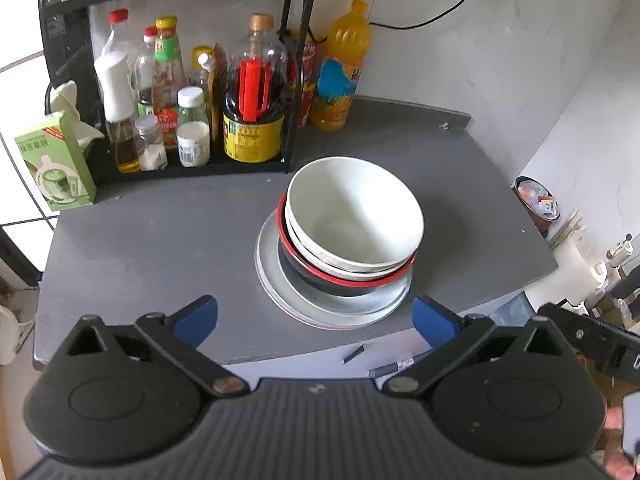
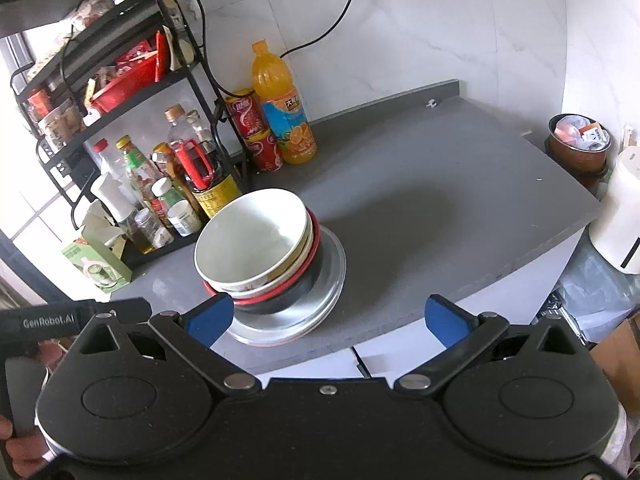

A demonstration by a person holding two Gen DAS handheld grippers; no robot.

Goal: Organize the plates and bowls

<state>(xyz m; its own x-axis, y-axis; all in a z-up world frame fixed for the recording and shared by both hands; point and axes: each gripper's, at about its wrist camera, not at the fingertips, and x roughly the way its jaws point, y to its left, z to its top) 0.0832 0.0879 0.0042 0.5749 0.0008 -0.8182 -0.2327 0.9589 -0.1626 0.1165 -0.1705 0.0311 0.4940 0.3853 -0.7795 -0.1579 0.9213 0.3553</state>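
Left tool (image 1: 316,318) and right tool (image 2: 327,318): fingers spread apart, holding nothing. The bowls (image 1: 354,220) sit nested on the stacked plates (image 1: 288,280) near the table's (image 1: 160,248) front edge, beside the rack (image 1: 288,92).

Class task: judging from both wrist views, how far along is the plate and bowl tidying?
Looks essentially done: the white bowls are nested in the red-rimmed black bowl, all sitting on the stacked plates on the grey counter. Nothing is in hand: the left gripper and right gripper are both open. No loose dishes are visible to add.
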